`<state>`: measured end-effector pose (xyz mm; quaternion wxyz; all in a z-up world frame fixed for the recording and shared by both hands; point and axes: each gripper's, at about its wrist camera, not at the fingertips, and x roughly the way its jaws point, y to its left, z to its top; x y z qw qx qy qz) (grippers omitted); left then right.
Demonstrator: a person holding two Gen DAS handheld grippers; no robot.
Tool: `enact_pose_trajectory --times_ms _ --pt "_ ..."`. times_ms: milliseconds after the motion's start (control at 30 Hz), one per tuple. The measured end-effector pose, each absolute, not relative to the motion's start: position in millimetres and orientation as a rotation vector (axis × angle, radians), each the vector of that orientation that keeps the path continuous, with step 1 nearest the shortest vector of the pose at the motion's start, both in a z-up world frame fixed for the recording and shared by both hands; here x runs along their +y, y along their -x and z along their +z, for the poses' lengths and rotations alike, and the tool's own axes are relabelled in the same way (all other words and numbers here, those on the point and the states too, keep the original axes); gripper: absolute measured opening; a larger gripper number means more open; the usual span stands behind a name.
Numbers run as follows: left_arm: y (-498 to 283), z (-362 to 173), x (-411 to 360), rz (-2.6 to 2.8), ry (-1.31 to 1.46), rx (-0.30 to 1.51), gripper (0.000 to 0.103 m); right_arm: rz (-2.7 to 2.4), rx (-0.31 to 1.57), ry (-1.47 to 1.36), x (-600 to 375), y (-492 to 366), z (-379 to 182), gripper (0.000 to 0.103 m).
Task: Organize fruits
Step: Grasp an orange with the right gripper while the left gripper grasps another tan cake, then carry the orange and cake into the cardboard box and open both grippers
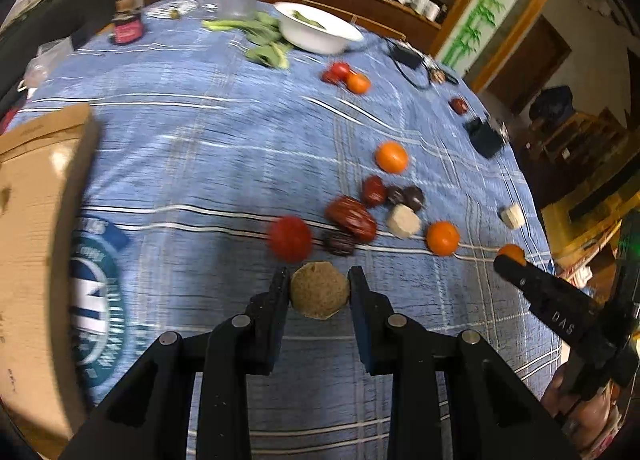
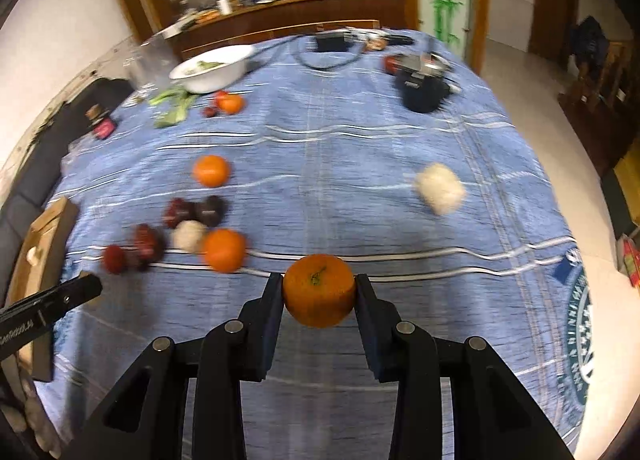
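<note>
The round table under a blue plaid cloth (image 2: 360,147) fills both views, its rim curving down the right side of each frame toward bare floor, and a brown cardboard box (image 1: 36,219) stands at the left edge of the left wrist view. Broad bare cloth lies in the middle left of that view, between the box and the scattered fruit. The left gripper (image 1: 319,292) has its jaws closed on a rough tan-brown round fruit (image 1: 319,291), held at lower centre. Just above it lie a red tomato-like fruit (image 1: 289,238), a glossy dark red date (image 1: 351,217) and a pale cream block (image 1: 404,221). The right gripper (image 2: 319,294) clamps a bright orange tangerine (image 2: 319,290) with a small green stem scar facing up, its skin dimpled. In the right wrist view, open cloth spreads through the centre; 2 more oranges (image 2: 211,170) sit at left, and a fuzzy cream-white lump (image 2: 440,187) sits alone at right. A white bowl (image 2: 208,75) stands near the table's far edge, upper left.
</note>
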<state>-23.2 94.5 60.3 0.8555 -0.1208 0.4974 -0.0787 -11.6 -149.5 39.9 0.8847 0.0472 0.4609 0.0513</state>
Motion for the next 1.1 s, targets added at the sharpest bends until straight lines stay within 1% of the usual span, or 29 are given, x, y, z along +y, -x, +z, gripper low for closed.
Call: enact_pose_trajectory --times_ms 200,367,500,633,833,933,1100 --pt "36 77 162 -0.064 0.27 1.007 0.028 0.276 0.958 -0.077 -63 8 54 0.038" --pt "44 86 240 0.05 0.319 0.988 0.029 0.43 0.951 -0.055 20 6 67 0.038" --pt "46 84 298 0.13 0.345 0.99 0.029 0.555 0.953 -0.02 96 5 73 0.039" --pt "43 75 344 0.177 0.356 1.008 0.029 0.634 0.975 -0.01 156 2 66 0.039" --pt "33 48 383 0.185 0.367 1.074 0.029 0.67 1.025 0.047 224 -10 43 0.039" --pt "28 37 391 0.178 0.384 1.097 0.029 0.663 1.054 0.071 244 -16 29 0.039" --pt "14 36 397 0.16 0.36 1.085 0.029 0.631 1.082 0.093 258 -28 13 0.039"
